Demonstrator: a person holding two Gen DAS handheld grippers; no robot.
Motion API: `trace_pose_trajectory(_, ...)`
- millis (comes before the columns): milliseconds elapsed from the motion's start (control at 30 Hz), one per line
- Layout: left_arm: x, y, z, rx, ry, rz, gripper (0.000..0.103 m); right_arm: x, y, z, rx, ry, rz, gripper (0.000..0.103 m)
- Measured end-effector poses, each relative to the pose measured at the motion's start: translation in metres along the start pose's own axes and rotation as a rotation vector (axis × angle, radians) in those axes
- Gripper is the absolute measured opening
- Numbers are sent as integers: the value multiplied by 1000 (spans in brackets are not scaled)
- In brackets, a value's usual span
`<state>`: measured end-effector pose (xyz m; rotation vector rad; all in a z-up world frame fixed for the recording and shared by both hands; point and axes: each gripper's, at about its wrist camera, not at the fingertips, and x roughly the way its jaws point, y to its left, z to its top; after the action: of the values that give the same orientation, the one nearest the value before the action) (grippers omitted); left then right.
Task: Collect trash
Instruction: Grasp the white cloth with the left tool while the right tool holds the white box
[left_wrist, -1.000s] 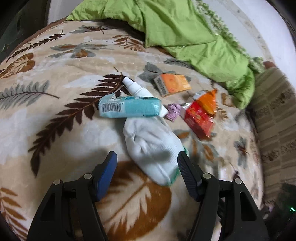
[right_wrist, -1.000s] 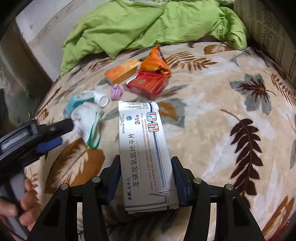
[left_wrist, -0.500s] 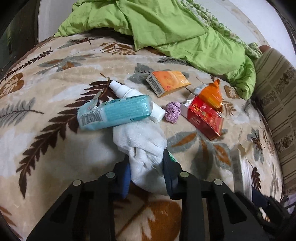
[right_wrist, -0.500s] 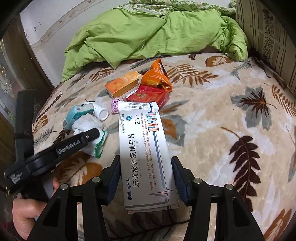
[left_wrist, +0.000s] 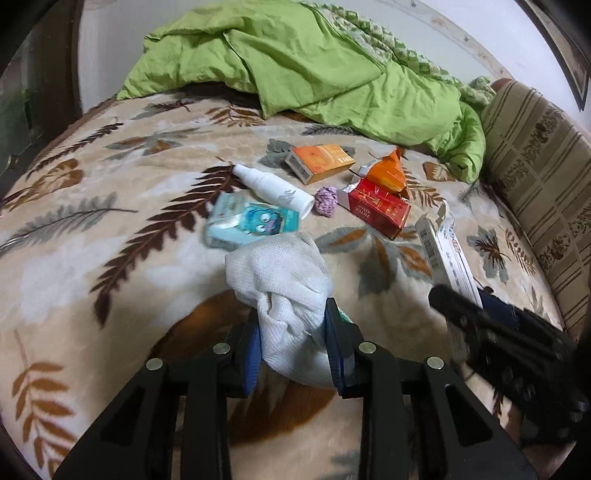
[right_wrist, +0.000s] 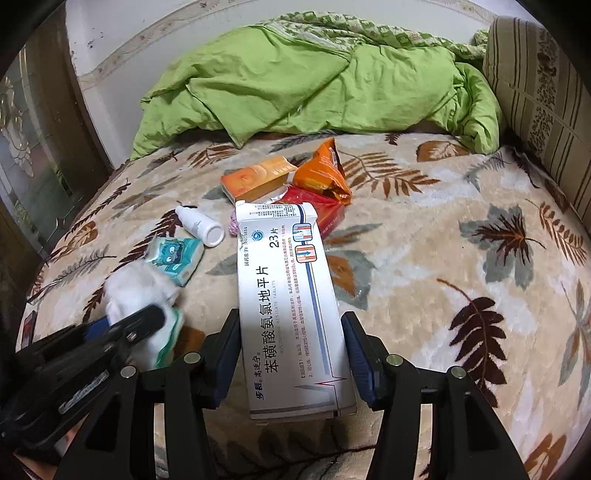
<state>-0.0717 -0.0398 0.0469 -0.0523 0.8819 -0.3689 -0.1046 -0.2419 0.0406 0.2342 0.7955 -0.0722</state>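
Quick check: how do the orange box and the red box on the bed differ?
The orange box is long, slim and looks closed; the red box is blockier, with a foil-lined flap open at one end. The orange box lies nearer the green quilt; the red box lies nearer the camera, with the orange snack wrapper against its far side. Both lie flat on the leaf-print blanket, ungripped.
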Motion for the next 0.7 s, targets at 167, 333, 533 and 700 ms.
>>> trace_pose_trajectory(167,-27,15,-13,-9,-23,10,29,-5,1,-3,10,-3,7,57)
trace_pose_trajectory(333,-42,27,-18,-40,-82,87,29,-20,5,-8,15,-27,31,57)
trace_pose_trajectory(533,-38,24,-17,-35,-105,129,30,-26,10,-13,4,-32,40,57)
trace_pose_trajectory(700,-35,26,-18,-44,-100,131,30,-19,12,-13,-5,-10,38,57)
